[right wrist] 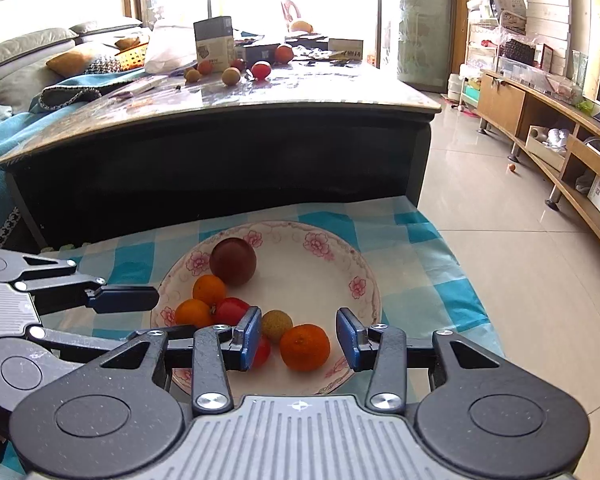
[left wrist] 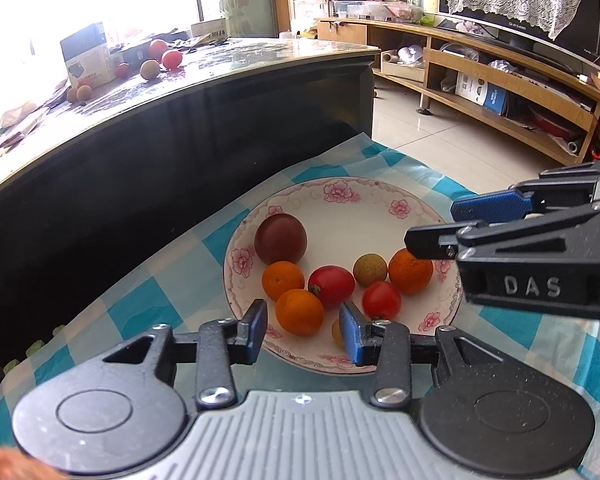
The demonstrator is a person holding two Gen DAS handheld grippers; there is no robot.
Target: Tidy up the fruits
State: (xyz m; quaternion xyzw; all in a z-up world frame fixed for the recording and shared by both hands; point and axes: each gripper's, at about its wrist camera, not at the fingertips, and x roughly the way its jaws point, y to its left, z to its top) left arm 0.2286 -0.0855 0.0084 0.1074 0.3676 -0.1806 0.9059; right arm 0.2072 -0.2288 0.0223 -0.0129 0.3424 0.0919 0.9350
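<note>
Hovering both claws over the flowered plate (right wrist: 364, 280) on the blue-checked bench (right wrist: 432, 280), we've got the right claw (right wrist: 302, 338) spread wide around the near orange (right wrist: 305, 347) without touching it, and the left claw (left wrist: 303, 330) just as wide at the plate's near-left edge with another orange (left wrist: 299, 312) sitting between its fingers. Everything's piled in the plate: a dark purple fruit (left wrist: 280, 239) at the far left, two red tomatoes (left wrist: 332, 285), a greenish longan (left wrist: 370, 269) and the oranges, nothing gripped.
</note>
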